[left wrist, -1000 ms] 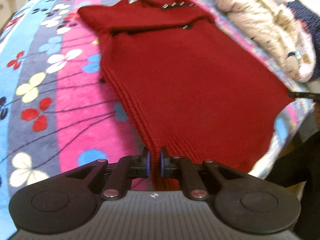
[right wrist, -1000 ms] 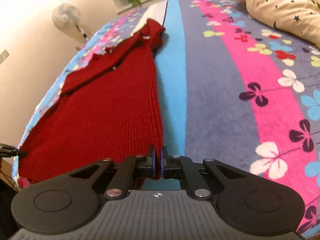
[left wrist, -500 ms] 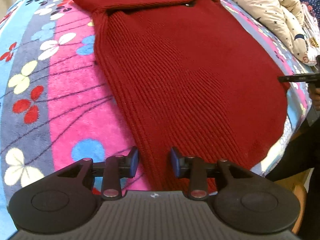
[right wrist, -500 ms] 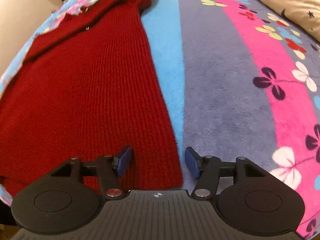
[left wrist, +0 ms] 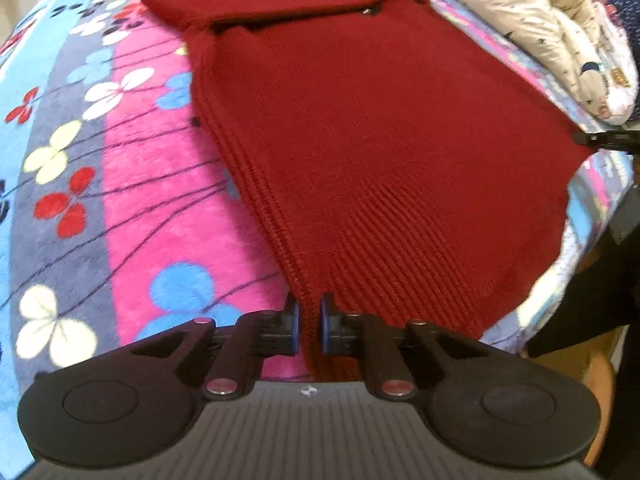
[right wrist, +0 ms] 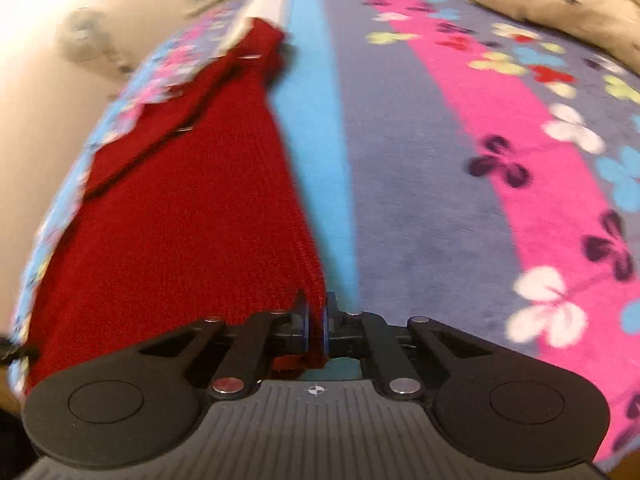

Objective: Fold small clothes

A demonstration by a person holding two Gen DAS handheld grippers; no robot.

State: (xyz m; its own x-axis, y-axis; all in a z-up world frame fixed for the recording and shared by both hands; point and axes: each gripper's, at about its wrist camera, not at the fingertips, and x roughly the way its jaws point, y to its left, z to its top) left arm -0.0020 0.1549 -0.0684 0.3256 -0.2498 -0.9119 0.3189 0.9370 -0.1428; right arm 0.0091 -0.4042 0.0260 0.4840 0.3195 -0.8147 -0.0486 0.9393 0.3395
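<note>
Red knit sweater (left wrist: pixel 380 140) spread flat on a flowery fleece blanket (left wrist: pixel 132 184), hem end running right along the blanket's near edge, collar end pointing toward the far edge. Sleeves folded across the chest up by the collar, a few small metal studs showing there.

Left gripper (left wrist: pixel 309 326) down at one hem corner, jaws just been closing, now pinching the ribbed side edge of the knit between the blue pads. Fabric bunched a little in the grip, blanket's pink stripe just beside it on the left.

Right gripper (right wrist: pixel 316 326) at the other hem corner, jaws also just been closing, pressed tight on a fold of red knit with a bit poking out below the pads. Blue stripe of the blanket right next to that corner. Picture from this side pretty blurry, so not much detail further up the sweater.

Seen from the left wrist: tip of the other gripper touching the opposite hem corner at the right side of the blanket. Crumpled beige quilt (left wrist: pixel 532 28) with little star prints lying along the far right side of the blanket, well apart from the hem. Pale wall and a smeary white fan (right wrist: pixel 86 42) past the blanket's left edge in the right wrist view.
</note>
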